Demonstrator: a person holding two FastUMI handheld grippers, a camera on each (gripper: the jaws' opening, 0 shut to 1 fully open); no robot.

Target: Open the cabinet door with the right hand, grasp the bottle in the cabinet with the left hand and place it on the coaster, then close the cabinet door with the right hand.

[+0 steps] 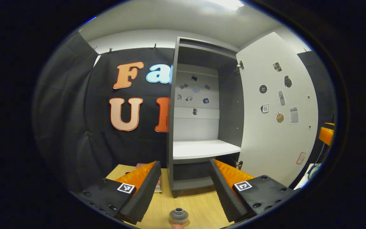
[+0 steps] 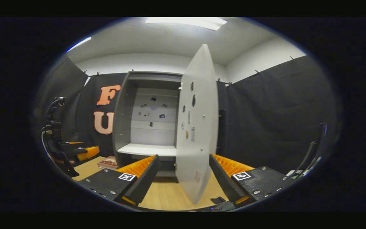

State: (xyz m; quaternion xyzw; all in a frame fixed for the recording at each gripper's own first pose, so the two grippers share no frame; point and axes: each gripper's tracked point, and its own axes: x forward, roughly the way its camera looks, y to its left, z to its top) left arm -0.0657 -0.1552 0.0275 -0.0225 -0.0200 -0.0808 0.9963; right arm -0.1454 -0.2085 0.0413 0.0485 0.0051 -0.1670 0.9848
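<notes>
Cabinet (image 1: 202, 111) door (image 1: 275, 111) swung wide open, hinged on the right side of the carcass. Inside of door and back panel dotted with small stickers. White shelf (image 1: 203, 149) inside bare.

Left gripper (image 1: 185, 190) spread wide, nothing between the fingers, hovering over the wooden tabletop (image 1: 199, 203) in front of the cabinet. Bottle (image 1: 179, 216) upright on the tabletop just below and between the fingers, seen from above at the bottom edge of the left gripper view: grey shoulder, open neck. Something reddish-brown at its base, likely the coaster; cut off by the edge, cannot tell for sure. Fingers not touching the bottle.

Right gripper (image 2: 184, 178) also spread wide, holding nothing. Door (image 2: 197, 127) seen nearly edge-on in the right gripper view, its lower free edge standing between the two fingers; contact with either finger cannot be told. Cabinet (image 2: 148, 117) behind it, shelf (image 2: 148, 149) bare there too.

Left gripper (image 2: 86, 152) and its handle rig at far left of the right gripper view, above the tabletop (image 2: 167, 194). Stack of books (image 2: 107, 163) on the tabletop left of the cabinet base.
</notes>
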